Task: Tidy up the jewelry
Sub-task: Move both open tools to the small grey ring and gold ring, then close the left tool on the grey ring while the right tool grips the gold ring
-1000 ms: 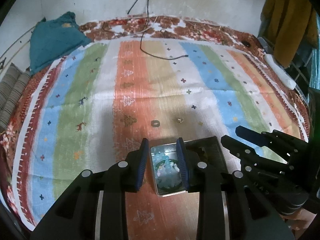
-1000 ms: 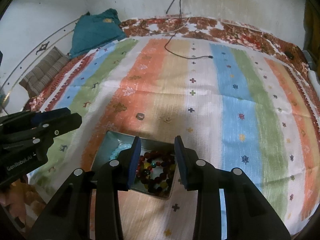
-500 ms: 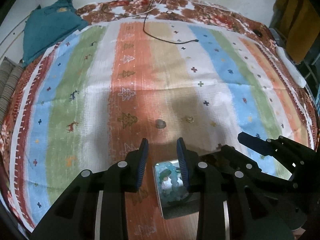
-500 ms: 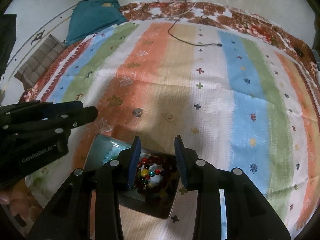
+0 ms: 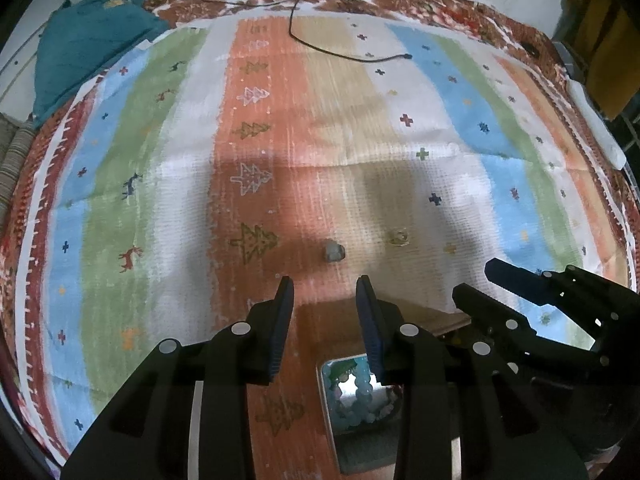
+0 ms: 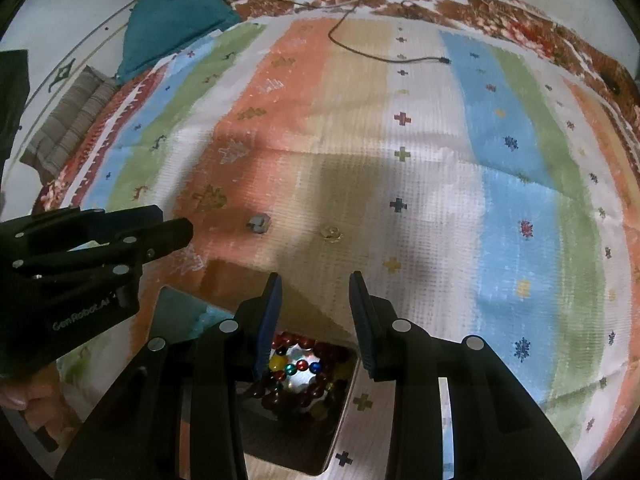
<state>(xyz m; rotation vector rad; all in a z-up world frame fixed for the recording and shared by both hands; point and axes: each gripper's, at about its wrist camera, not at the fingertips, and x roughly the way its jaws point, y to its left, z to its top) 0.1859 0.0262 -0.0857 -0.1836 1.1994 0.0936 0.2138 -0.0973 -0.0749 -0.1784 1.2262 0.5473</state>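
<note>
A grey ring (image 5: 334, 251) and a gold ring (image 5: 399, 236) lie on the striped cloth just ahead of both grippers; they also show in the right wrist view as the grey ring (image 6: 258, 224) and the gold ring (image 6: 332, 233). A two-compartment jewelry box (image 6: 340, 420) sits below the grippers, with pale blue beads (image 5: 362, 392) on the left and red and coloured beads (image 6: 300, 368) on the right. My left gripper (image 5: 325, 300) is open and empty above the box. My right gripper (image 6: 314, 298) is open and empty over the red beads.
A striped cloth (image 5: 400, 120) covers the floor. A black cable (image 5: 344, 50) lies at the far side. A teal garment (image 5: 92, 40) sits at the far left, a folded striped cloth (image 6: 68, 120) beside it.
Both grippers have moved forward over the box toward the two rings, which now lie nearer. The box has slid lower in both views. Both stay open.
</note>
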